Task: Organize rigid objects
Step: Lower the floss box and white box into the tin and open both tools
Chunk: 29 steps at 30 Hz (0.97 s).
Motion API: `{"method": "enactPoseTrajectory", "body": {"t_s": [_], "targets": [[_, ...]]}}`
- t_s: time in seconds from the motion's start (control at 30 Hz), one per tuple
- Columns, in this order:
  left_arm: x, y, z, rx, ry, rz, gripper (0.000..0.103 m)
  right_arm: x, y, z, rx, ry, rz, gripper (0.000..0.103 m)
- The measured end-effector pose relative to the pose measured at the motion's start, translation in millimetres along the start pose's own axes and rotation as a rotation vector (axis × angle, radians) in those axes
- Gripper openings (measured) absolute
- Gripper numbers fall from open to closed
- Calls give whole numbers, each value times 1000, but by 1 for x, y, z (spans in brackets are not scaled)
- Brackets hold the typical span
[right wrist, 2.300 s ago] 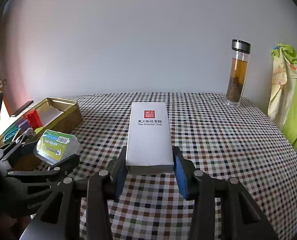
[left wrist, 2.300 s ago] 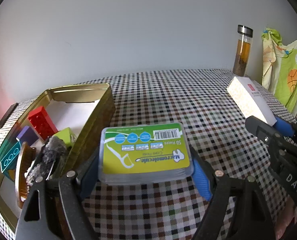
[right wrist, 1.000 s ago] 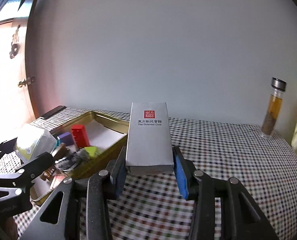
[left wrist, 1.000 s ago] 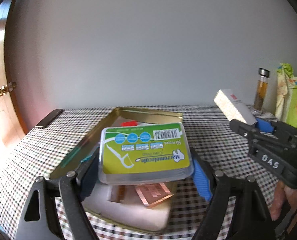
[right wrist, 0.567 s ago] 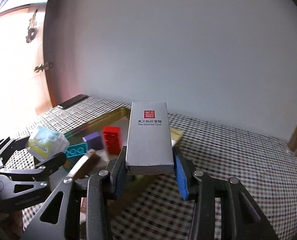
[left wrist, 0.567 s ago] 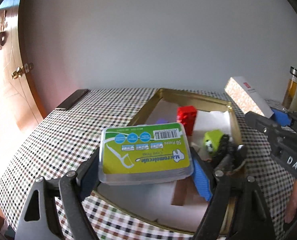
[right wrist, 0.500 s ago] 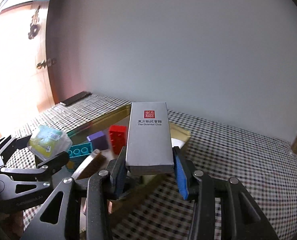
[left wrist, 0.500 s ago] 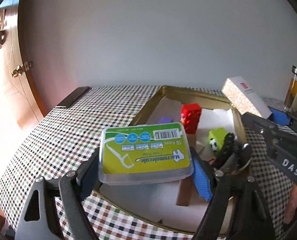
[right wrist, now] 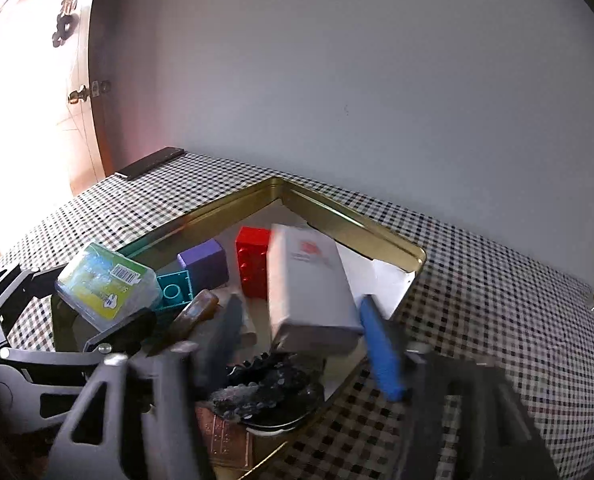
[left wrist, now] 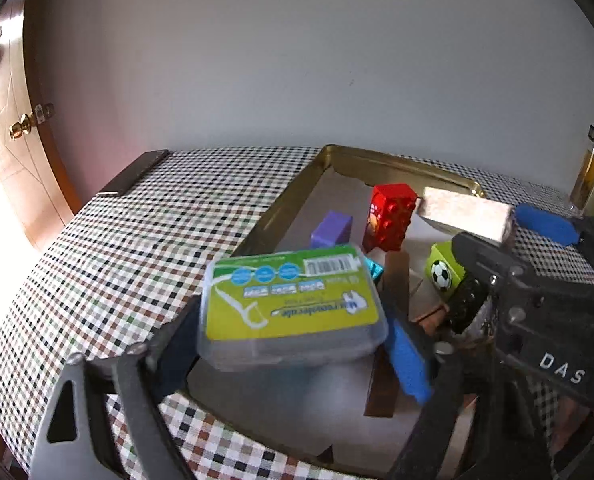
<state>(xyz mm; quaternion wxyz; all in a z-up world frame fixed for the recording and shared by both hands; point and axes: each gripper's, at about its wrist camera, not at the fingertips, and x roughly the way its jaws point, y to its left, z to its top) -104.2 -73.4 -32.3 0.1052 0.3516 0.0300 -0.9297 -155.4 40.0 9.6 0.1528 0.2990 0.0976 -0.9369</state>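
Both grippers have just been opening over the gold tin [right wrist: 381,236]: the left gripper [left wrist: 293,344] is spread with the floss case [left wrist: 291,306] loose between its pads, the right gripper [right wrist: 297,336] is spread with the white box [right wrist: 309,280] tipping out above the bricks. Both items look light, stiff and smooth-sided. They would best be gripped across the long flat sides, because the case's plastic may slip.

My left claw [left wrist: 293,344] is a black two-finger frame with triangular cut-outs in its arms, silver screw heads at the pivots, and bright blue pads [left wrist: 407,360] lining the fingers. My right claw [right wrist: 297,344] is built the same way: black arms, silver screws, blue pads [right wrist: 381,350]. Its side carries the white letters "DAS".
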Motion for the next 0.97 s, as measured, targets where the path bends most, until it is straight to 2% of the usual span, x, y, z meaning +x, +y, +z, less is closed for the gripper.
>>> {"method": "enactPoseTrajectory", "body": {"t_s": [0.03,0.1,0.23,0.53,0.97], "targets": [[-2,1,-2,-4,-7,3,99,-3,0,0,-2,-10,-9,82],[-7,1,-4,-4,-18,16,102,-9,2,-1,-8,-23,-9,84],[-16,2,-8,-6,-26,-1,102,-20,1,-5,4,-48,-29,84],[-28,8,-7,-18,-35,46,102,-38,2,-2,20,-91,-29,88],[-34,15,-12,-17,-49,80,102,-40,1,-5,41,-93,-15,89]]}}
